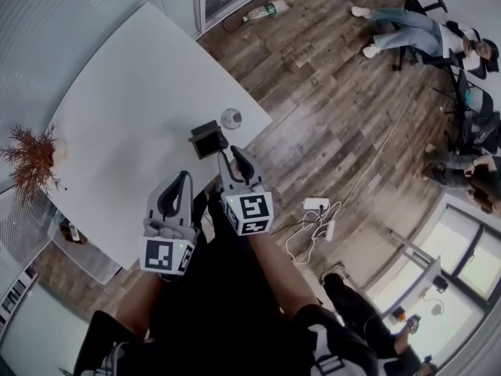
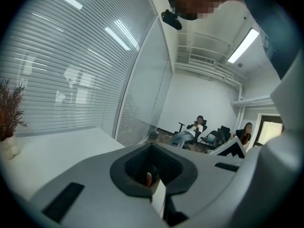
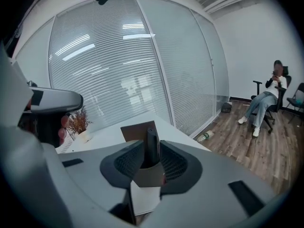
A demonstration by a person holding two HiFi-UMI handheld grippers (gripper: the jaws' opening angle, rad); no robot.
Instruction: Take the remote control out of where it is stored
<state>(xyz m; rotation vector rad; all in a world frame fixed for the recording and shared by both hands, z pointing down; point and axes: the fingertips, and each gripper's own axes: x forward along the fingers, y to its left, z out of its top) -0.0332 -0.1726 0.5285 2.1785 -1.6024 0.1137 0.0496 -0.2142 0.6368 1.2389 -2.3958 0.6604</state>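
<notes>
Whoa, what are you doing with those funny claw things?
A person holds a gripper in each hand at the edge of a white table. The right gripper has its jaws closed around a dark remote control that stands upright in a small brown box. The left gripper hangs shut and empty beside it. The remote control is not out yet.

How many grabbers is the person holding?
2. The right gripper is at the box on the table, closed on the remote. The left gripper is beside it, shut.
</notes>
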